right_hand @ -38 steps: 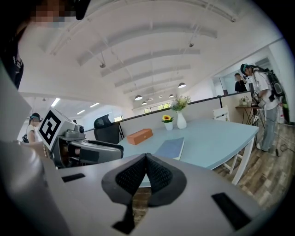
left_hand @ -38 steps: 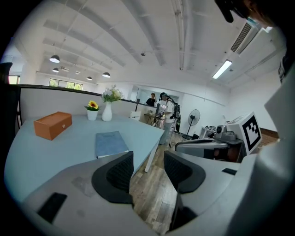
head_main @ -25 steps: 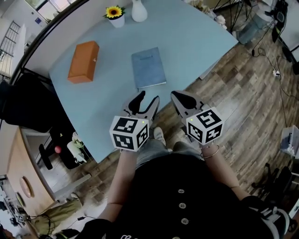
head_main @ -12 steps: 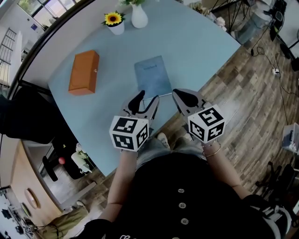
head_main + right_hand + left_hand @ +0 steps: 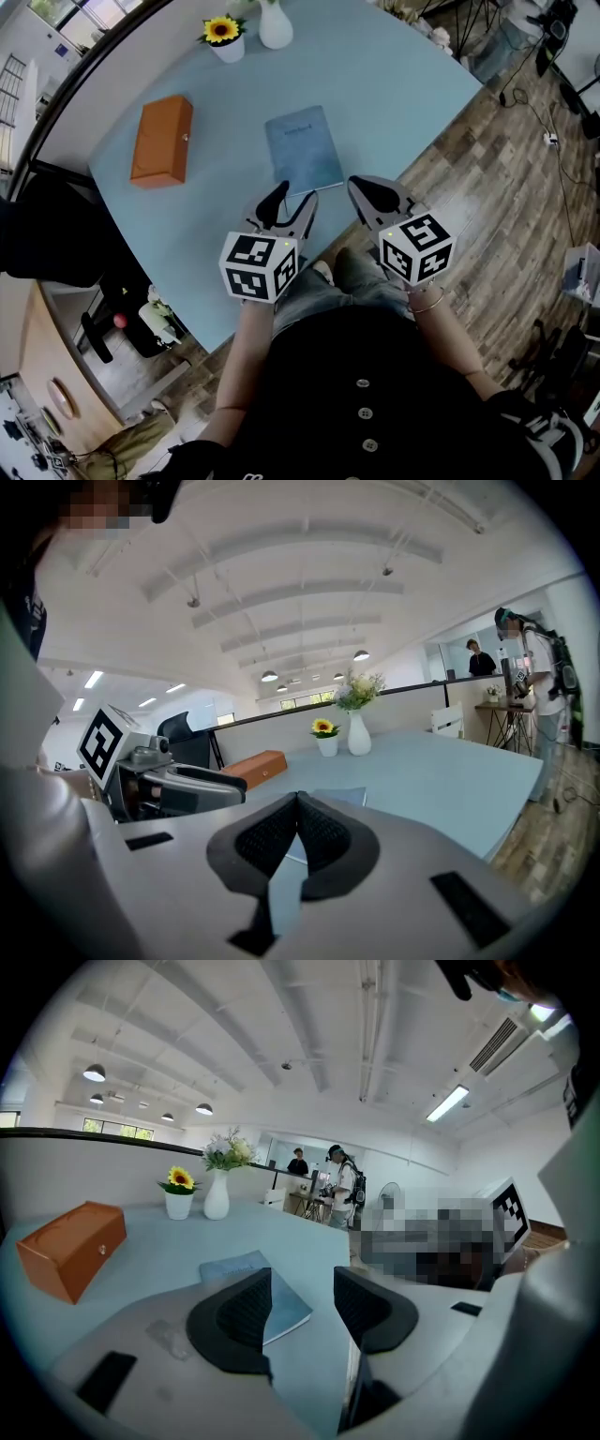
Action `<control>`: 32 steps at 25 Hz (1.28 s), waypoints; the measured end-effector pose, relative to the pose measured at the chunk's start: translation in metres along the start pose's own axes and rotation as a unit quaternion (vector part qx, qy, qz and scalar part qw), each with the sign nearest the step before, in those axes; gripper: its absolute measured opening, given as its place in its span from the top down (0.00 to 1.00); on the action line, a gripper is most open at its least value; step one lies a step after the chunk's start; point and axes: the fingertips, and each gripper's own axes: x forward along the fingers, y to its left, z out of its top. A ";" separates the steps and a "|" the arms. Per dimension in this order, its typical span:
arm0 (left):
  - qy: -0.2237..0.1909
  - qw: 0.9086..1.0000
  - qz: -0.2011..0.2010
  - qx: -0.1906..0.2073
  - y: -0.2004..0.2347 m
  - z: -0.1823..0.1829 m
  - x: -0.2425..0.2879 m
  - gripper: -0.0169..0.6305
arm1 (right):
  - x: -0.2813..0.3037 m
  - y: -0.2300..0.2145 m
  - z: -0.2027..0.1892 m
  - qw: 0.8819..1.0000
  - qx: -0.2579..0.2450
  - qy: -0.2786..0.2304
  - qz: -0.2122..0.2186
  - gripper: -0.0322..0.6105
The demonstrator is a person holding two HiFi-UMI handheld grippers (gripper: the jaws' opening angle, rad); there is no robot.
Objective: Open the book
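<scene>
Two grippers hover over the near edge of a pale blue table [image 5: 394, 84] with a smooth, matt top, and neither touches the book. The book [image 5: 303, 150] lies closed and flat on the table. It is a thin rectangle with a dull blue-grey cover, just beyond the jaws of both grippers. The left gripper [image 5: 295, 195] has its jaws apart, its ribbed black pads [image 5: 246, 1312] facing each other with only air between them. The right gripper [image 5: 361, 187] has its jaws pressed together at the tips, clasping nothing. Each gripper carries a cube with black-and-white square markers. Left of the book, well apart from it, sits an oblong orange box [image 5: 161, 141] with a small fitting on its side. At the far edge stand a small white pot with a sunflower [image 5: 225, 36] and a rounded white vase [image 5: 276, 23]. Wood-plank flooring [image 5: 506, 187] lies to the right of the table.
</scene>
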 end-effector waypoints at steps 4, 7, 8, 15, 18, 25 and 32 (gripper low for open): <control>0.001 1.000 0.006 -0.007 0.001 -0.003 0.002 0.68 | 0.002 -0.003 0.001 1.000 0.004 -0.004 0.010 0.95; -0.004 1.000 0.015 -0.018 0.004 -0.001 0.002 0.68 | 0.004 -0.006 0.001 1.000 0.006 -0.004 0.020 0.95; -0.005 1.000 0.020 -0.020 0.006 0.000 0.003 0.68 | 0.004 -0.007 0.002 1.000 0.006 -0.003 0.023 0.95; -0.004 0.999 0.033 -0.038 0.004 0.005 0.010 0.68 | 0.006 -0.014 0.004 0.999 0.006 0.008 0.045 0.95; 0.006 0.999 0.033 -0.034 0.003 0.002 0.015 0.68 | 0.007 -0.016 0.004 0.998 0.020 0.008 0.058 0.95; 0.016 0.999 0.028 -0.008 -0.004 0.003 0.021 0.68 | 0.010 -0.022 0.003 0.997 0.024 0.014 0.068 0.95; 0.033 0.999 0.022 0.025 -0.006 0.000 0.029 0.68 | 0.013 -0.025 -0.005 0.997 0.031 0.025 0.072 0.95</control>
